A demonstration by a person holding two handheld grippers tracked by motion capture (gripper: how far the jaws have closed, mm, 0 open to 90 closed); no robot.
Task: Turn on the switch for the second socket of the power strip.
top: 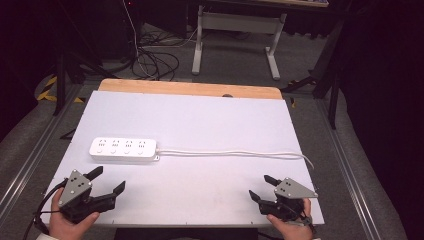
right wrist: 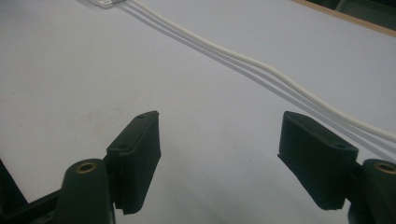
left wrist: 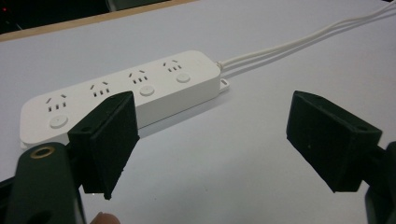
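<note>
A white power strip (top: 123, 149) with several sockets lies flat on the left half of the white table top (top: 200, 120). Its white cable (top: 235, 154) runs right to the table's edge. My left gripper (top: 106, 180) hovers open near the front left corner, just in front of the strip. In the left gripper view the power strip (left wrist: 121, 95) lies beyond my open left gripper (left wrist: 217, 140). My right gripper (top: 264, 187) is open at the front right, short of the cable. The cable (right wrist: 261, 70) crosses the right gripper view beyond my open right gripper (right wrist: 224, 158).
A wooden strip (top: 190, 88) borders the table's far edge. Metal rails (top: 360, 170) run along both sides. Beyond the table stand a white desk frame (top: 235, 35) and loose floor cables (top: 155, 62).
</note>
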